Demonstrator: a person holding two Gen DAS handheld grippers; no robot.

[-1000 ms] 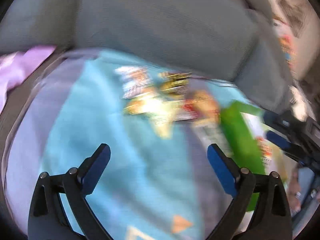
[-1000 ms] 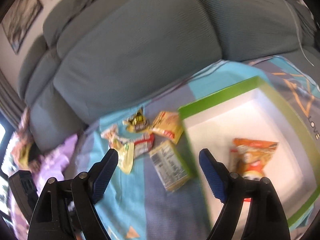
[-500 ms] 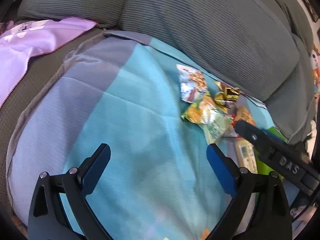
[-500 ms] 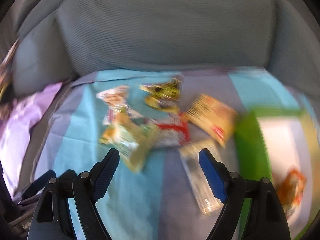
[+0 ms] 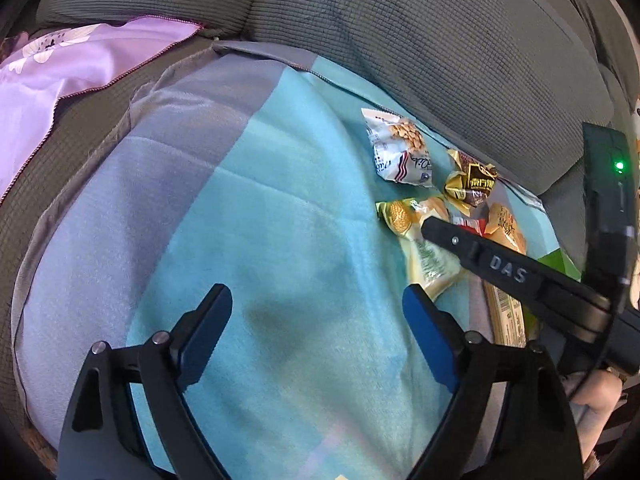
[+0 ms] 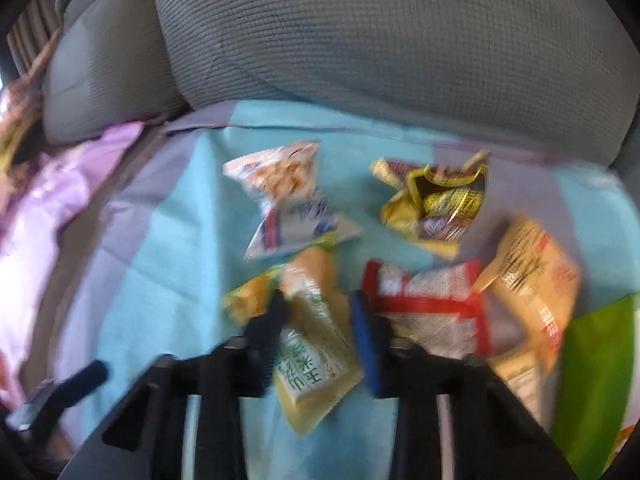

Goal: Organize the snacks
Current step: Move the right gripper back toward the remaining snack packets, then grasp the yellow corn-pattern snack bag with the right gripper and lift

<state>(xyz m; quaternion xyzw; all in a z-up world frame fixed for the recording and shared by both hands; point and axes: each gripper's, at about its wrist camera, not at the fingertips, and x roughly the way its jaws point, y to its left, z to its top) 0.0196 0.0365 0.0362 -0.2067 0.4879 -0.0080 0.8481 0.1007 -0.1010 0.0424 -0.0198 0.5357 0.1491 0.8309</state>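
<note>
Several snack packets lie in a pile on a blue blanket point(image 5: 280, 240). My right gripper point(image 6: 318, 314) is down on the pile, shut on a yellow-green corn snack packet point(image 6: 316, 372), one finger on each side of it. The left wrist view shows that packet point(image 5: 432, 264) under the right gripper's black finger point(image 5: 496, 264). Around it lie a white peanut packet point(image 6: 280, 192), a gold-and-black packet point(image 6: 436, 200), a red-and-white packet point(image 6: 432, 300) and a tan packet point(image 6: 532, 276). My left gripper point(image 5: 316, 296) hovers over bare blanket left of the pile, jaws closing with nothing between them.
A green-edged box point(image 6: 592, 380) stands right of the pile, with a flat bar packet point(image 5: 508, 312) beside it. Grey sofa back cushions point(image 6: 400, 40) rise behind the snacks. A purple cloth point(image 5: 80, 64) lies at the left. A hand point(image 5: 596, 396) shows at the lower right.
My right gripper has dropped toward the pile and closed on the yellow-green packet. My left gripper has swung left onto the blanket and its jaws have narrowed a little.
</note>
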